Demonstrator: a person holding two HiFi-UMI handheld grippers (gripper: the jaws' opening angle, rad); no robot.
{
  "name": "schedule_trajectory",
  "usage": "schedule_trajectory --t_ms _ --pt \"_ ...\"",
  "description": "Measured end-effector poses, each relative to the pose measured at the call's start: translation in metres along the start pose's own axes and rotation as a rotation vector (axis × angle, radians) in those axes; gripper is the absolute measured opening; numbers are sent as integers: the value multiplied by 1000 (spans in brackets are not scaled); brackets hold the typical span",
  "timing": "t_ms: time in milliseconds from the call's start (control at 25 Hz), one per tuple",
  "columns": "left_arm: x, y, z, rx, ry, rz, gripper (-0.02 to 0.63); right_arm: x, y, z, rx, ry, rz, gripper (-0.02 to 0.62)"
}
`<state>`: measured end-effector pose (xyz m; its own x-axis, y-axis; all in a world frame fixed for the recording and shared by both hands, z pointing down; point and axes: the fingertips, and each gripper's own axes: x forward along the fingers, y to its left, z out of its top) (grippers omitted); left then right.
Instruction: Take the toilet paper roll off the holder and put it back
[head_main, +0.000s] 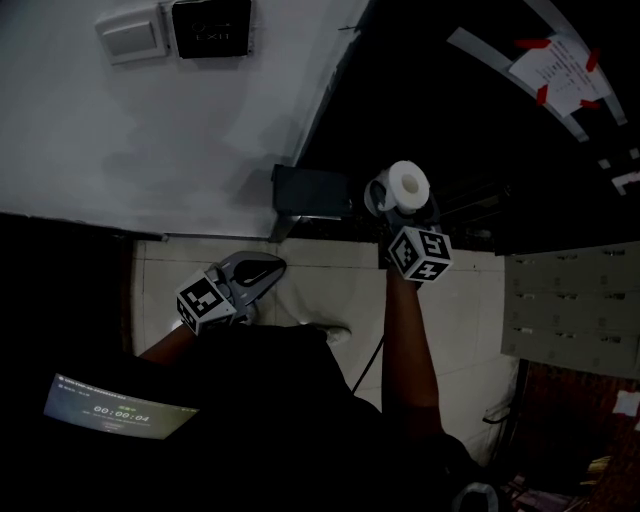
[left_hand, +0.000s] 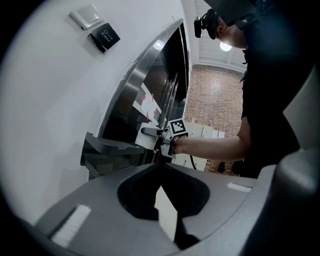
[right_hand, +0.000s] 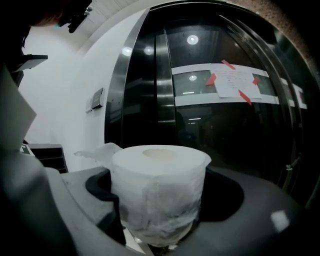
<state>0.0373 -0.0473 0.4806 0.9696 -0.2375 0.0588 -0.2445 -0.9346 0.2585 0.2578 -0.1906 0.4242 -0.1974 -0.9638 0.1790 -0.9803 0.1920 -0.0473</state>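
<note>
The white toilet paper roll (head_main: 408, 183) sits upright between the jaws of my right gripper (head_main: 400, 197), which is shut on it; a loose tail of paper hangs off its left side (right_hand: 159, 190). The roll is held in the air before a dark glass door. The dark boxy holder (head_main: 310, 192) is fixed low on the white wall, just left of the roll, and appears as a grey-black box (left_hand: 107, 155) in the left gripper view. My left gripper (head_main: 262, 270) hangs lower left, shut with nothing in it, its tips meeting (left_hand: 161, 165).
A curved dark glass door (right_hand: 220, 130) with a taped paper notice (head_main: 555, 65) fills the right. A white switch (head_main: 130, 32) and a black sign (head_main: 210, 25) are on the wall. Grey lockers (head_main: 575, 310) stand at right. A lit screen (head_main: 115, 410) is at lower left.
</note>
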Motion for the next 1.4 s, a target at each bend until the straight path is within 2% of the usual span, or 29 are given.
schedule_trajectory --t_ms 160,320,400,640,760,800,880,1000,1400 --pt "-2 -3 3 -6 4 5 3 0 -4 -8 45 -6 -4 457" --pt "-4 -3 1 3 0 12 3 -1 -16 -28 222 -51 -22 457" --pt "-6 -3 1 3 1 15 3 -3 -25 -46 391 -78 -34 457" --pt "-11 -5 -1 8 3 17 3 -1 -36 -112 1018 -173 -34 457" --pt "-12 -5 -2 9 4 14 3 0 -32 -147 1385 -251 -47 457" --pt "-12 -5 -2 10 4 13 3 2 -29 -155 1466 -268 -47 457" --pt "-12 -5 -3 10 3 13 3 5 -19 -162 1520 -270 -28 457" --pt "-14 -5 -4 11 1 15 3 11 -6 -161 1524 -259 3 457" --pt "-17 -2 -6 5 -7 27 3 25 36 -171 1549 -204 24 457"
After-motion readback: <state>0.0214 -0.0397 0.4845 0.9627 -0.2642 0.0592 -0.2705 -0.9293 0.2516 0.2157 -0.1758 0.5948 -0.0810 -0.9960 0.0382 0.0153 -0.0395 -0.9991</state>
